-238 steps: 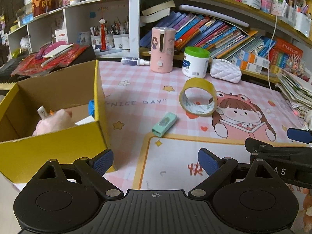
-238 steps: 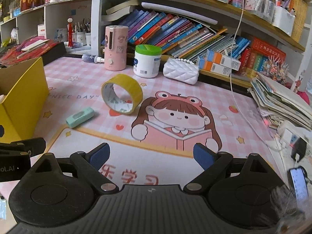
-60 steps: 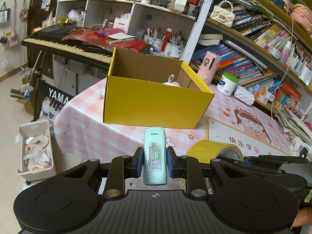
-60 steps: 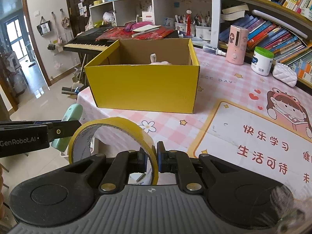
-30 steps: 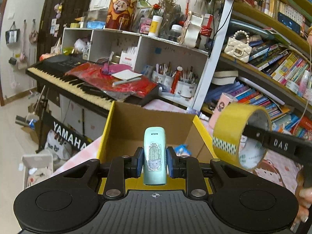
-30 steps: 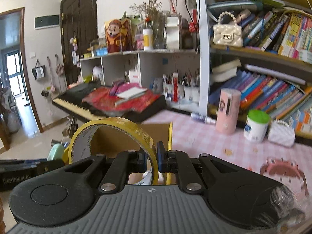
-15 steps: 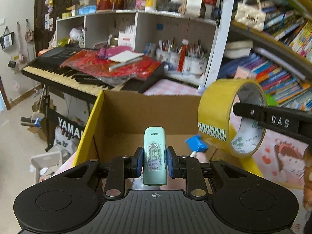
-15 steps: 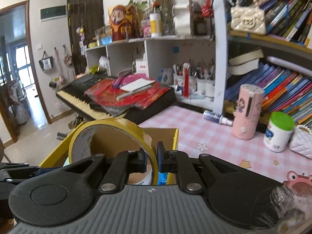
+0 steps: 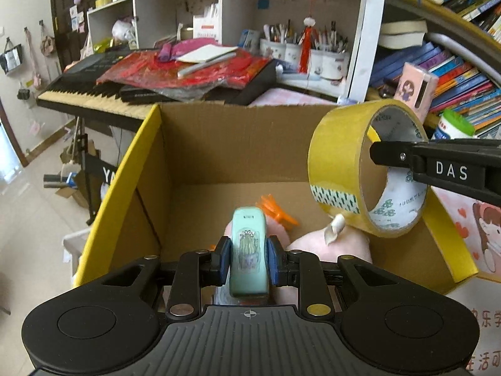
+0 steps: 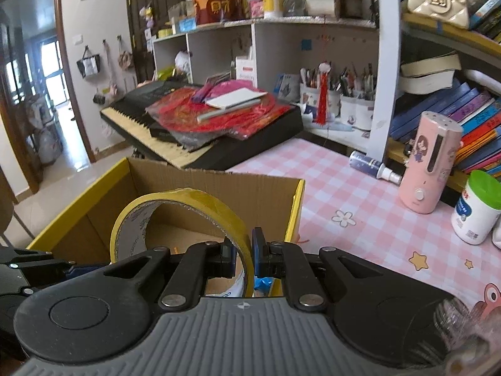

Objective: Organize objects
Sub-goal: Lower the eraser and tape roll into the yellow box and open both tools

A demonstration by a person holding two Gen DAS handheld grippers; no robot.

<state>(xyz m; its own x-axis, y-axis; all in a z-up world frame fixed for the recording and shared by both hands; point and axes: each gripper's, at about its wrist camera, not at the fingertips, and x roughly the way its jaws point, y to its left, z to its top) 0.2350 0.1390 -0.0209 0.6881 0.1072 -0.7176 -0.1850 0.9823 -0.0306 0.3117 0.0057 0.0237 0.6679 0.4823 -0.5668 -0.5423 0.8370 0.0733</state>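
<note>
My left gripper (image 9: 247, 258) is shut on a mint-green case (image 9: 248, 250) with a cactus sticker, held over the open yellow cardboard box (image 9: 119, 181). My right gripper (image 10: 243, 252) is shut on the wall of a yellow tape roll (image 10: 188, 200), hanging over the same box (image 10: 296, 206) at its right side. In the left wrist view the tape roll (image 9: 338, 169) hangs from the right gripper's black finger (image 9: 438, 166). Inside the box lie a pink plush toy (image 9: 325, 244) and an orange clip (image 9: 275, 210).
The box stands at the left end of a pink checked table (image 10: 344, 188). Behind it is a keyboard (image 9: 94, 94) piled with red papers. A pink dispenser (image 10: 432, 172), a green-lidded jar (image 10: 476, 206) and a spray bottle (image 10: 372, 164) stand before bookshelves on the right.
Both grippers have moved forward and down over the box, tilting downward, so the box's floor and its contents now show. Each still holds its object.
</note>
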